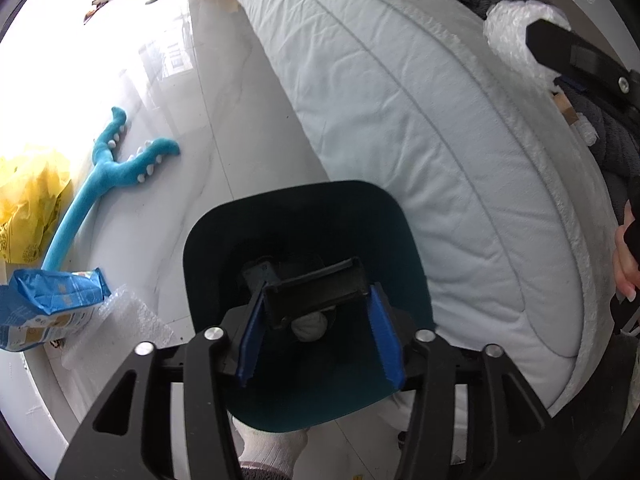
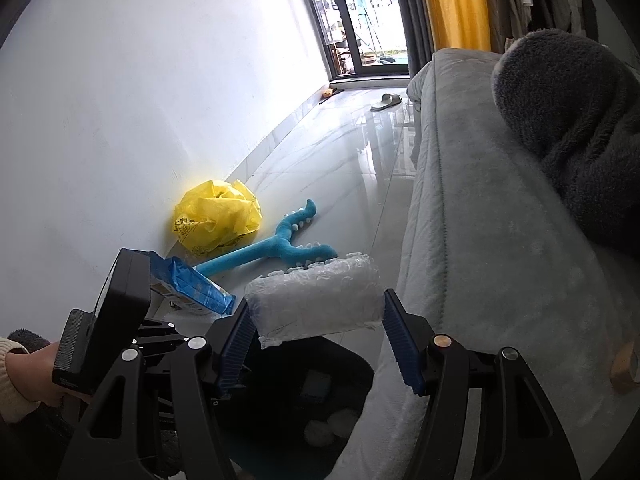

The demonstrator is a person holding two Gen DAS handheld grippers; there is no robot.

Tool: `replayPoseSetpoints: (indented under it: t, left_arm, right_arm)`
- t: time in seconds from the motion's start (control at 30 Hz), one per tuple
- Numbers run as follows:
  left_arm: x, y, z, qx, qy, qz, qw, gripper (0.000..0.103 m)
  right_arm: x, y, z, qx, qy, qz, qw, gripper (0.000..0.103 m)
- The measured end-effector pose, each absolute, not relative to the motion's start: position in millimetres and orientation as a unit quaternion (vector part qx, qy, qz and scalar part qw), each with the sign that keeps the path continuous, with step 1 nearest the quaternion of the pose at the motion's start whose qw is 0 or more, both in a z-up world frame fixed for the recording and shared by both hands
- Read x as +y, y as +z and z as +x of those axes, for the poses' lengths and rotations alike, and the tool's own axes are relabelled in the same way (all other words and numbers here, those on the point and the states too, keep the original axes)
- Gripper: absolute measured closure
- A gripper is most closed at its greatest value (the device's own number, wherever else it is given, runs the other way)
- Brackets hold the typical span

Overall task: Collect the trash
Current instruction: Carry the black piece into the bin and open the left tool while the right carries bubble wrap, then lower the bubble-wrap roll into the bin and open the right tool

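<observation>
Below, the left tongs point(image 1: 316, 336) are seen pointing down into a dark bin point(image 1: 404, 240) that stands on the floor point(image 1: 240, 128), just beside the edge of a bed point(image 1: 400, 100). A black box point(image 1: 320, 292) lies between the blue pads point(image 1: 382, 332), tilted; the right pad stands clear of it, and at the left pad contact cannot be told, so the tongs are taken as released. Under the box a white crumpled ball point(image 1: 310, 326) is seen at the bottom of the bin.

The right tongs point(image 2: 320, 340) are clenched on a piece of bubble wrap point(image 2: 316, 300), which is held above the bin point(image 2: 356, 364), near the bed point(image 2: 500, 260) edge. A hand point(image 2: 36, 376) is seen at the lower left of this view, behind the other tool.

On the floor point(image 2: 340, 168) near the wall point(image 2: 140, 100), a yellow bag point(image 2: 216, 220), a blue plush toy point(image 2: 280, 248) and a blue packet point(image 2: 196, 288) are lying. More bubble wrap point(image 1: 124, 324) is placed on the floor beside the packet point(image 1: 48, 304). A dark blanket point(image 2: 572, 120) rests on the bed.
</observation>
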State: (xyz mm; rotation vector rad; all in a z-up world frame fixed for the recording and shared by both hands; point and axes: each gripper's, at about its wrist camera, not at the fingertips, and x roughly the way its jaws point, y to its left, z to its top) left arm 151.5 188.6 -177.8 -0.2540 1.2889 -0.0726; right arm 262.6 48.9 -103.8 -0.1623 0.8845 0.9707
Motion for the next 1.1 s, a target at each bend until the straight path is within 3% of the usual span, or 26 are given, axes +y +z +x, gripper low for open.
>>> replayPoseSetpoints:
  t: [0.37, 1.1]
  left_arm:
    - [235.4, -163.2, 131.7, 0.562, -0.007, -0.155, 0.812, 0.024]
    - [293.1, -78.1, 101.3, 0.384, 0.023, -0.192, 0.903, 0.015]
  right_arm:
    - [96.1, -129.7, 242.2, 0.433, 0.471, -0.107, 0.761, 0.039]
    - [154.0, -220.0, 209.3, 0.507, 0.46, -0.216, 0.696, 0.039]
